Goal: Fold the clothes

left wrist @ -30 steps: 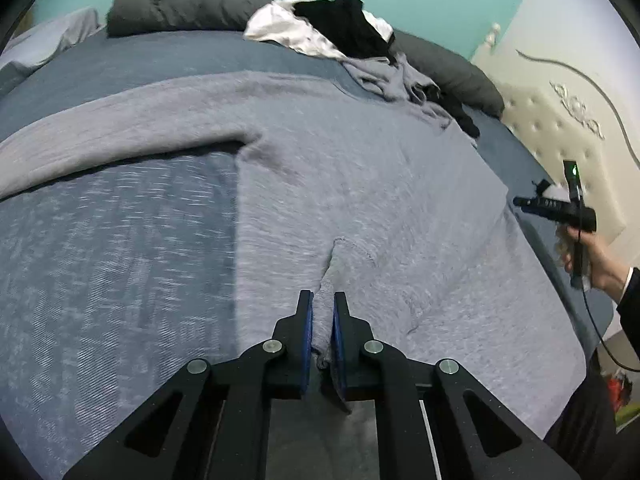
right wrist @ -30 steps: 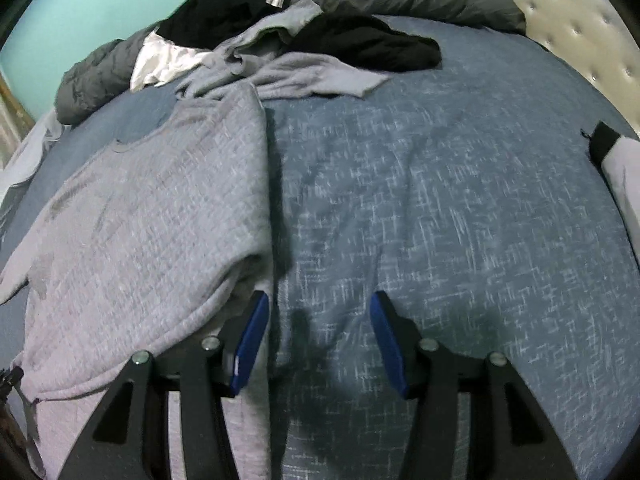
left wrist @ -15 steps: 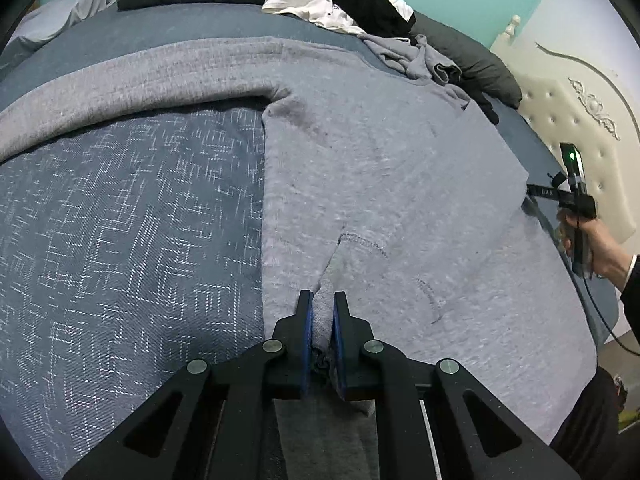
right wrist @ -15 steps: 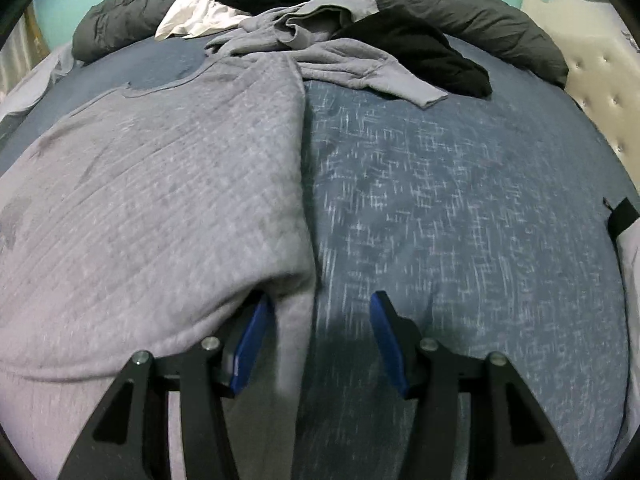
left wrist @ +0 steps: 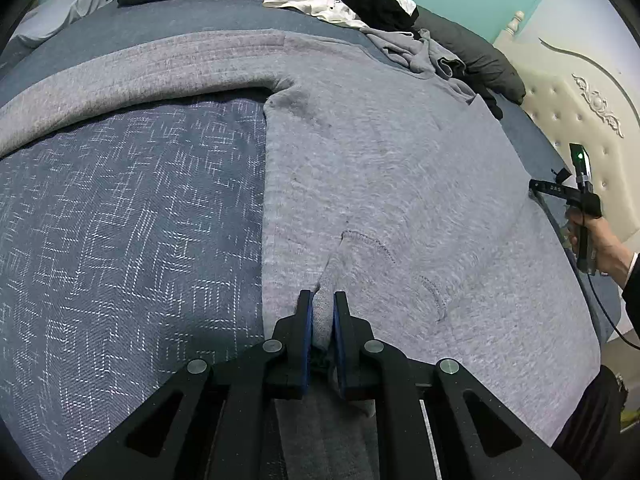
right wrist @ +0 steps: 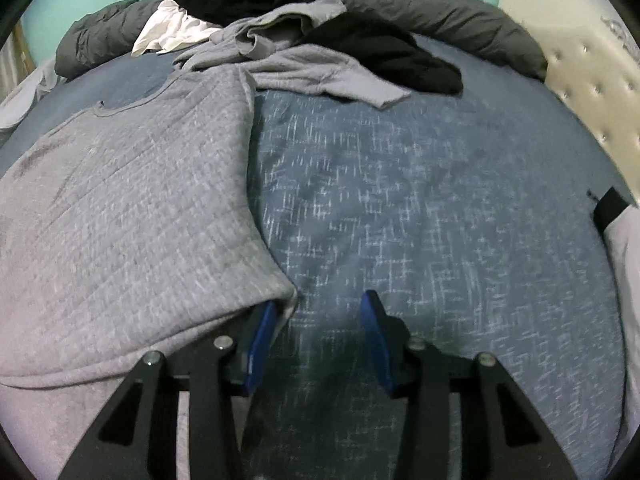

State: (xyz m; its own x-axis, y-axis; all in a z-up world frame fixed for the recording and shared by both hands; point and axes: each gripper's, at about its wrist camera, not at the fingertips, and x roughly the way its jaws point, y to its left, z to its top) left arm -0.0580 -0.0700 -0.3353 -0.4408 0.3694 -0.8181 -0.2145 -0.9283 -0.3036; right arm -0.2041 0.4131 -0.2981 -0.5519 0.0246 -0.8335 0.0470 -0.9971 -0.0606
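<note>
Left tongs point(left wrist: 320, 312): I have them pinched on a ridge of the grey sweatshirt point(left wrist: 400, 184) at bottom centre of the left view, likely so I can lift or pull the hem.
Right tongs point(right wrist: 320, 340): spread wide, nothing between them; the sweatshirt's right edge drapes over the left finger point(right wrist: 260, 340), probably lined up for a grip there.
Sweatshirt: spread flat on the blue bed point(right wrist: 440, 220), filling the left half of the right view; a sleeve runs toward the left view's upper left.
Look: thick, soft, slightly rumpled knit.
Beyond: heaped clothes point(right wrist: 280, 20) at top.
</note>
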